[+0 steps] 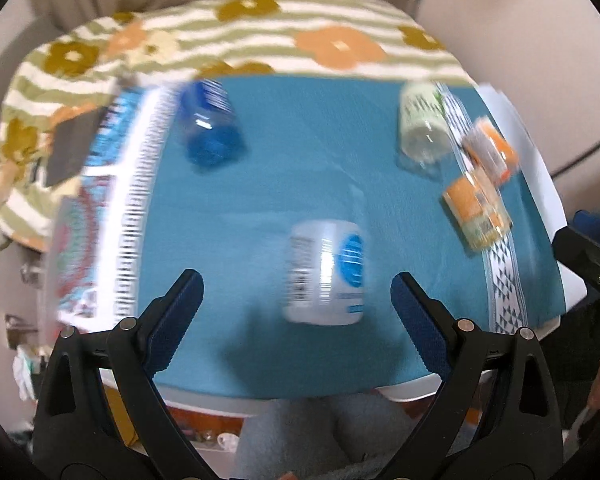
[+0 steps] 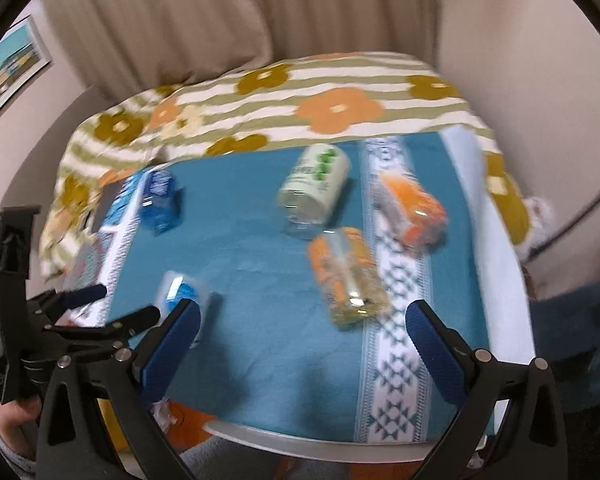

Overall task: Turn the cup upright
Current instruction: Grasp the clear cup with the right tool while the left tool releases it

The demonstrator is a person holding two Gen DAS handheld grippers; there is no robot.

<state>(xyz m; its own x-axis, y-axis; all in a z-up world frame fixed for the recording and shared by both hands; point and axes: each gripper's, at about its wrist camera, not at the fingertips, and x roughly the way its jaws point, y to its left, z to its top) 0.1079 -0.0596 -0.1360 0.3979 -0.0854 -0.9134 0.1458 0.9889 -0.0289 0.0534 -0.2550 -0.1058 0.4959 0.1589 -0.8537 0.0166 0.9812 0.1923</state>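
Observation:
Several plastic cups lie on their sides on a teal cloth. A white cup with a blue round label (image 1: pixel 326 272) lies just ahead of my open left gripper (image 1: pixel 298 300), between the lines of its fingers; it also shows in the right wrist view (image 2: pixel 182 294). A blue cup (image 1: pixel 210 126) (image 2: pixel 160 198) lies far left. A pale green cup (image 1: pixel 422 124) (image 2: pixel 314 188) lies far right. Two orange cups (image 1: pixel 478 208) (image 1: pixel 490 148) lie at the right edge. My right gripper (image 2: pixel 304 330) is open and empty, with the nearer orange cup (image 2: pixel 348 276) just ahead of it and the other orange cup (image 2: pixel 414 210) farther right.
The teal cloth (image 1: pixel 300 176) (image 2: pixel 244 240) covers a small white table with a patterned white stripe (image 2: pixel 396 356) at the right. A floral striped blanket (image 1: pixel 260 36) lies behind. A patterned mat (image 1: pixel 112 208) lies at the left edge. The left gripper (image 2: pixel 100 308) shows in the right wrist view.

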